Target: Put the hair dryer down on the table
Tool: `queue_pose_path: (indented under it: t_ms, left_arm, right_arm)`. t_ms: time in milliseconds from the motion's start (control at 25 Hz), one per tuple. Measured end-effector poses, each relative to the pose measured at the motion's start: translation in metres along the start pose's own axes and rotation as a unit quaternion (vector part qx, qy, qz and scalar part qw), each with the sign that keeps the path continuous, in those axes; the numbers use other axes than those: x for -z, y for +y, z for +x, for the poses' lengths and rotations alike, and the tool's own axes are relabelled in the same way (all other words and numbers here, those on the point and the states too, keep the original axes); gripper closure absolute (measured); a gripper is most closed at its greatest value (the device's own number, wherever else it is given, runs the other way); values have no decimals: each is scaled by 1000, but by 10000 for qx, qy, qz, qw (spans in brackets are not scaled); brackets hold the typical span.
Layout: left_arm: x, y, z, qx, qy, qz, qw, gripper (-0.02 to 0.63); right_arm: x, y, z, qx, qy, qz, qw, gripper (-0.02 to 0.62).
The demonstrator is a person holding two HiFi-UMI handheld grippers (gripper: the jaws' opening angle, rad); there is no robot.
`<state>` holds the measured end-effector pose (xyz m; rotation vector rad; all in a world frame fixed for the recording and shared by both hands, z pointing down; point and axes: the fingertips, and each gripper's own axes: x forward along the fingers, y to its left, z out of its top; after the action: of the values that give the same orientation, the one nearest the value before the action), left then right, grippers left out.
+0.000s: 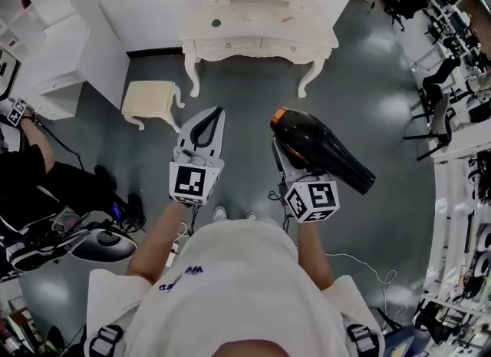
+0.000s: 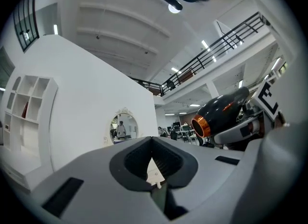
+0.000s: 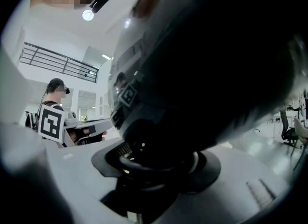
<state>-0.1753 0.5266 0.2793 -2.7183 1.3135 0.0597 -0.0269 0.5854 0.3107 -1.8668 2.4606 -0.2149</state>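
The right gripper [image 1: 285, 160] is clamped on the handle of the hair dryer [image 1: 326, 152], jaws spread wide enough to take its girth. I'd guess the handle was chosen because it is the one narrow part those jaws can close around. The glossy black body sits above the jaws with its orange-ringed nozzle aimed ahead towards the white dressing table [image 1: 230, 44], so the dryer is up in the air over the grey floor, well apart from the table top and not yet set down. The left gripper [image 1: 215, 117] rides level just beside it with its tips brought together on nothing. It looks like a spare hand kept clear of the load. A small cream stool [image 1: 152, 100] stands off to the left of the table, out of the way. Only the head view gives the layout – both grippers side by side, the open floor to cross, the table beyond. The right gripper view [image 3: 159, 163] is almost filled by the dark dryer [image 3: 202, 64], but it shows the handle seated between the pads, which the head view hides. The left gripper view [image 2: 152, 141] confirms its own closed tips and catches the dryer [image 2: 221, 110] from the side – nozzle forward.
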Motion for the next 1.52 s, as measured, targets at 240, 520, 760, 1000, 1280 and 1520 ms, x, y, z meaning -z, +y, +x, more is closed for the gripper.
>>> queue_pose_path:
  t_ms: [240,520,760,1000,1280,1520]
  left_arm:
    - [9,33,-18,-130,61,-119,9998,597]
    - [19,40,-12,184,16,-171,9997,597]
    - [31,34,9,292,-8,-444,9986,597]
    - [36,40,59,185,-55,-265,9995,597]
    - [56,52,154,-110,131,-275,9995,597]
    - [67,51,237,-205,268,-168,9993,597]
  right_arm:
    - [16,24,3,90,145,202,9997,295]
    - [33,43,12,181,295,164,9993,295]
    - [33,22,19,269,306,34,9992,295]
    - [28,-24,62,186,209,12,9996,295]
    - [13,-101,134,-160,221,-114,9996,295]
    - [-1,-168,189,-282,193,-46,9994,295]
